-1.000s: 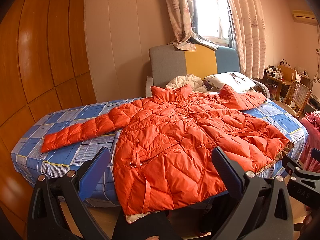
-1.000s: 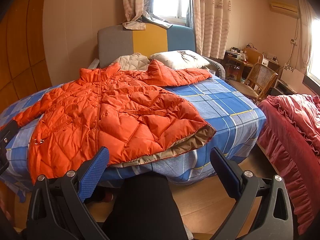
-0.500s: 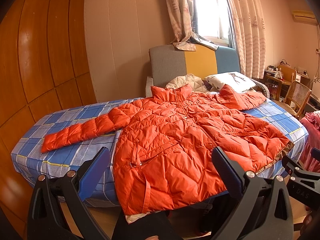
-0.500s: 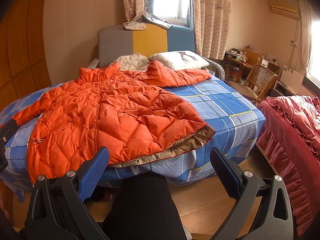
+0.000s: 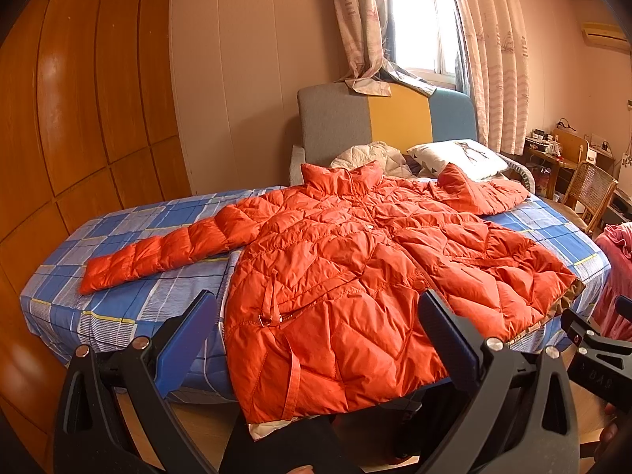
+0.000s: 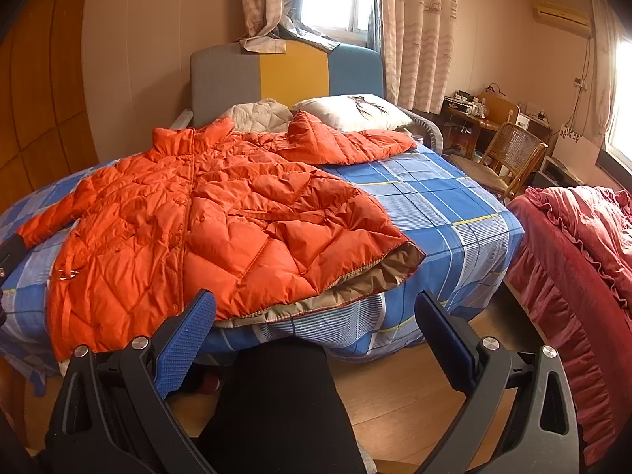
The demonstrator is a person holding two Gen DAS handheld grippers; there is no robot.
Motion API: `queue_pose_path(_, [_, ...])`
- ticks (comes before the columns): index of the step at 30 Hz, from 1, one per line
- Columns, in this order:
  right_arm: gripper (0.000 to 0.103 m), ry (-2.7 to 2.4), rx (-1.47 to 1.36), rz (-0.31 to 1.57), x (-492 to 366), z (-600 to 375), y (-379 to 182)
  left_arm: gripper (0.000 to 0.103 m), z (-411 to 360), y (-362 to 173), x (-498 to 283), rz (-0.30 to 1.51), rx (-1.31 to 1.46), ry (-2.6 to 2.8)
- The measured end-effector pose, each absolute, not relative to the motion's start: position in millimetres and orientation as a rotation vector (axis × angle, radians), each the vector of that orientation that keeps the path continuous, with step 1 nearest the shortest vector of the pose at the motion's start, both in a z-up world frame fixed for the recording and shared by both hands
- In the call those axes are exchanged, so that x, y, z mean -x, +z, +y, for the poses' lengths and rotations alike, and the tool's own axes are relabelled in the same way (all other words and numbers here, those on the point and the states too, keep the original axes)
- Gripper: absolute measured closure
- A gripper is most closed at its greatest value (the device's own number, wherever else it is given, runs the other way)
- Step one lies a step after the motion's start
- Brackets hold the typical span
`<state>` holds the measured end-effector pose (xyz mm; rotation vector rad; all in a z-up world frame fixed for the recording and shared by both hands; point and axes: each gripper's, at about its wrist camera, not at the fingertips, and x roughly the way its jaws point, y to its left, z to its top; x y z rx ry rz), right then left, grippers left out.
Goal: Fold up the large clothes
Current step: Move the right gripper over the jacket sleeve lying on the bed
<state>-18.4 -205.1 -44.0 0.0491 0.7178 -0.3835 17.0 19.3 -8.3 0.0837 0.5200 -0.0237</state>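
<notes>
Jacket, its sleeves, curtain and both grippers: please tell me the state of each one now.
jacket: spread flat on the bed, front up, closed, not folded; hem hangs over the edge
left sleeve: stretched straight out to the side
right sleeve: bent, lying toward the pillow
curtain: drawn aside, end resting on the headboard
left gripper: open, holding nothing
right gripper: open, holding nothing

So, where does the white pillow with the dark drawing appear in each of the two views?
Left wrist view: the white pillow lies upper right of centre, behind the orange jacket.
Right wrist view: the pillow lies just above centre, right of the jacket's collar.
Shared landmark: the grey, yellow and blue headboard directly behind it.
</notes>
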Motion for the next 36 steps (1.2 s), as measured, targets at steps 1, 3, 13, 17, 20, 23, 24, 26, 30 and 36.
queue_pose_path(1, [0.003,-0.387,-0.047,0.721,17.0,-205.8,-45.6,0.002,20.0,-10.7,-19.0,0.527,-0.085,-0.021])
queue_pose_path(3, [0.003,-0.395,-0.044,0.73,12.7,-207.8,-49.1,0.002,21.5,-15.4,-22.1,0.544,-0.081,-0.023])
queue_pose_path(13, [0.003,-0.413,-0.12,0.719,-26.7,-239.2,-41.3,0.002,22.9,-34.3,-73.3,0.646,-0.041,-0.084])
queue_pose_path(17, [0.008,-0.417,-0.145,0.73,-60.0,-255.8,-42.6,0.002,13.9,-38.3,-98.7,0.637,-0.063,-0.102])
queue_pose_path(20, [0.015,-0.433,-0.17,0.75,-81.3,-270.2,-47.8,0.002,12.6,-44.5,-119.3,0.667,-0.051,-0.123])
queue_pose_path(23, [0.018,-0.465,-0.182,0.776,-102.6,-286.2,-53.7,0.002,13.3,-53.1,-139.4,0.698,-0.041,-0.118])
queue_pose_path(24, [0.018,-0.469,-0.193,0.782,-109.8,-291.5,-55.4,0.002,13.3,-56.0,-145.1,0.712,-0.04,-0.119])
queue_pose_path(26, [0.02,-0.486,-0.189,0.794,-122.9,-297.9,-58.6,0.002,12.8,-60.9,-154.5,0.737,-0.033,-0.122])
queue_pose_path(30, [0.022,-0.49,-0.197,0.82,-140.9,-308.0,-66.1,0.002,9.1,-63.6,-168.9,0.751,-0.044,-0.126])
queue_pose_path(36, [0.028,-0.49,-0.227,0.837,-171.2,-325.4,-71.4,0.002,1.5,-62.6,-188.1,0.753,-0.038,-0.171])
